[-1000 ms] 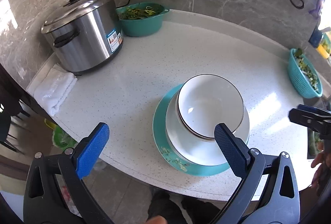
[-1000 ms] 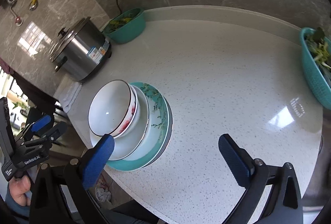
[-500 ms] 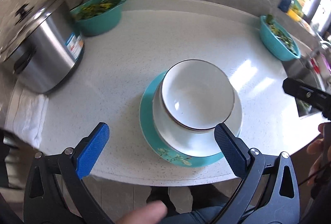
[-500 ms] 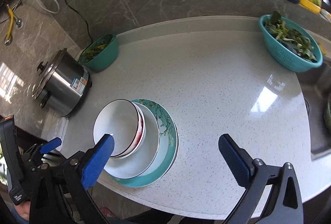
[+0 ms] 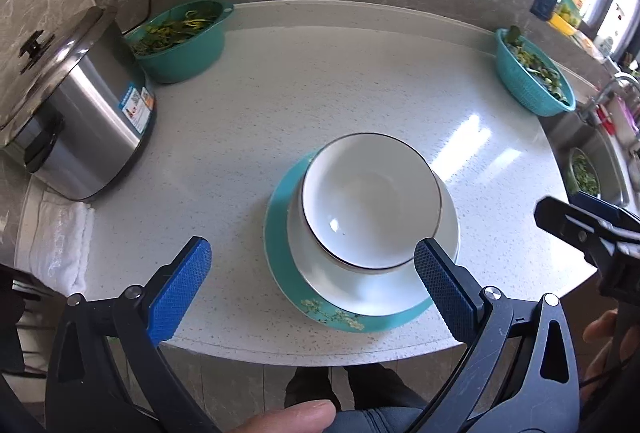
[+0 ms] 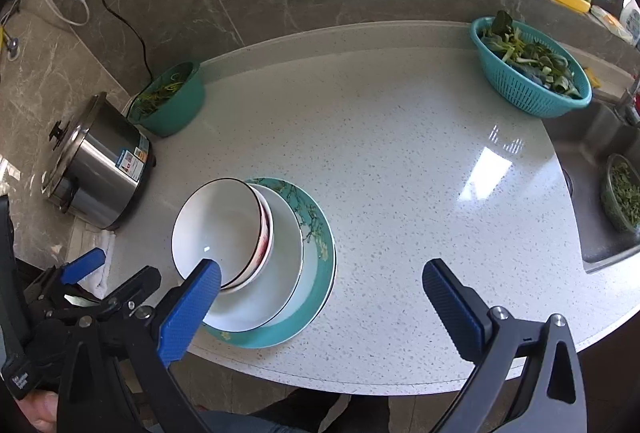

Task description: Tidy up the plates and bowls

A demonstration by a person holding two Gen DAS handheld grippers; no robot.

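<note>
A white bowl with a dark rim sits on top of a stack: a white deep plate under it and a teal flowered plate at the bottom. The stack stands near the counter's front edge. In the right wrist view the top bowl shows a red-patterned bowl nested under it, over the white plate and teal plate. My left gripper is open and empty, held above and in front of the stack. My right gripper is open and empty, to the right of the stack.
A steel rice cooker stands at the left with a white cloth in front of it. A teal bowl of greens is at the back left. A teal basket of greens is at the right, beside a sink.
Both grippers have pulled back and risen, so more of the counter shows. The stack has not moved and both grippers stay open.
</note>
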